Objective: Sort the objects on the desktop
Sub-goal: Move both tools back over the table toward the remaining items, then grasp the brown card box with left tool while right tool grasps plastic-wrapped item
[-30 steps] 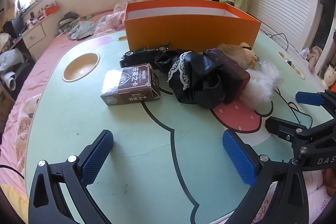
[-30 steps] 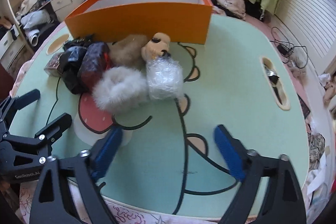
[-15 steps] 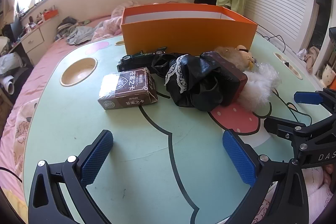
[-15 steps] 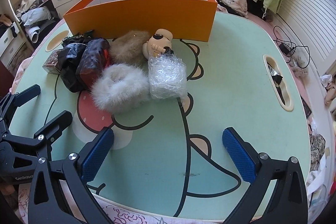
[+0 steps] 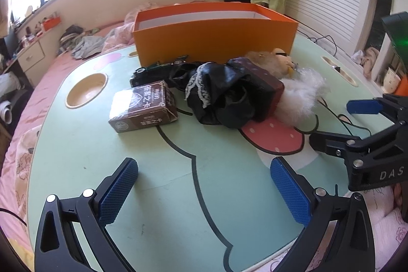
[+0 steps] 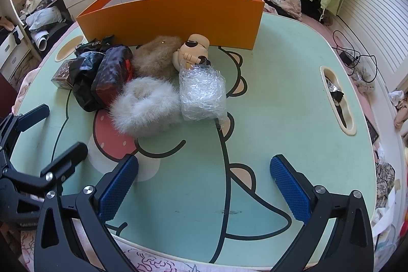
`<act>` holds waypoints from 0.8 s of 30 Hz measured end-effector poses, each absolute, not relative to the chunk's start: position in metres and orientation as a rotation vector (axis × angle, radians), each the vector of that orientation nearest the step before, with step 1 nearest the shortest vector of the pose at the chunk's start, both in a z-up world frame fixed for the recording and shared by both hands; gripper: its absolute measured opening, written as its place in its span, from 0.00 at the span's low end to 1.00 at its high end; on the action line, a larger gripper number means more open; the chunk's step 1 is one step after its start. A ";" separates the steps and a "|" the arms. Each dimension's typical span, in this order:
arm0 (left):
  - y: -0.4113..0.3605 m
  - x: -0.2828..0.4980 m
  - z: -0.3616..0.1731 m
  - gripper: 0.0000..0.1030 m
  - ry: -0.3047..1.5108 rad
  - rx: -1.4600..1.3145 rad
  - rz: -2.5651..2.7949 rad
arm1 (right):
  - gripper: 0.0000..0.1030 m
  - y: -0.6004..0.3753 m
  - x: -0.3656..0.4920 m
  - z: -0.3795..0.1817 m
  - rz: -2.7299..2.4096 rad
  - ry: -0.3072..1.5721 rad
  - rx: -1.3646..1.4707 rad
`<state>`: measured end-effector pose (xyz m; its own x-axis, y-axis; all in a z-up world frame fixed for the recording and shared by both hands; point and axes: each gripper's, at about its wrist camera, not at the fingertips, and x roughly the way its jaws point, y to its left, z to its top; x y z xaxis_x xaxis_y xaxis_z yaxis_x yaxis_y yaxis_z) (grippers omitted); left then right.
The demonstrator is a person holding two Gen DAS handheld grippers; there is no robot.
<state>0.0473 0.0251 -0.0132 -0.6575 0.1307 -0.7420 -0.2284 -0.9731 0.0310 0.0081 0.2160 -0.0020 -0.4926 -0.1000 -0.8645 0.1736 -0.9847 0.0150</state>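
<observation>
A heap of objects lies mid-table in front of an open orange box (image 5: 216, 36) (image 6: 173, 17): a brown card box (image 5: 142, 106), a dark toy car (image 5: 155, 69), crumpled black cloth (image 5: 221, 93), a dark red pouch (image 6: 111, 73), a brown furry piece (image 6: 155, 57), a white fluffy piece (image 6: 145, 106), a beige figurine (image 6: 192, 50) and a plastic-wrapped bundle (image 6: 202, 93). My left gripper (image 5: 204, 193) is open near the table's front edge, short of the card box. My right gripper (image 6: 204, 190) is open too, short of the bundle. Both hold nothing.
The mint-green cartoon table (image 5: 76, 157) has a round cup recess (image 5: 86, 91) at the left and an oval slot (image 6: 338, 103) at the right. A black cable (image 5: 341, 119) trails across it. Pink bedding, drawers and clothes surround the table.
Both grippers have drawn back and up a little, so the heap looks slightly farther away. The right gripper's jaws have spread wider. Nothing on the table has moved.
</observation>
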 end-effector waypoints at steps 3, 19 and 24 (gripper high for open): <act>0.025 0.048 -0.013 1.00 0.178 -1.187 2.686 | 1.00 0.215 0.008 -0.002 -2.580 0.111 1.493; 0.004 0.067 0.015 0.91 0.134 -1.005 2.729 | 0.71 0.242 0.022 0.022 -2.667 -0.142 1.211; -0.013 0.060 0.021 0.82 0.101 -0.997 2.760 | 0.71 0.222 0.013 0.025 -2.655 -0.041 1.155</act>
<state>0.0603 -0.0134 0.0211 -0.7509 0.1680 -0.6387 -0.2144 -0.9767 -0.0049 0.0132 0.2223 0.0249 -0.6567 -0.2344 -0.7168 0.2122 -0.9695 0.1227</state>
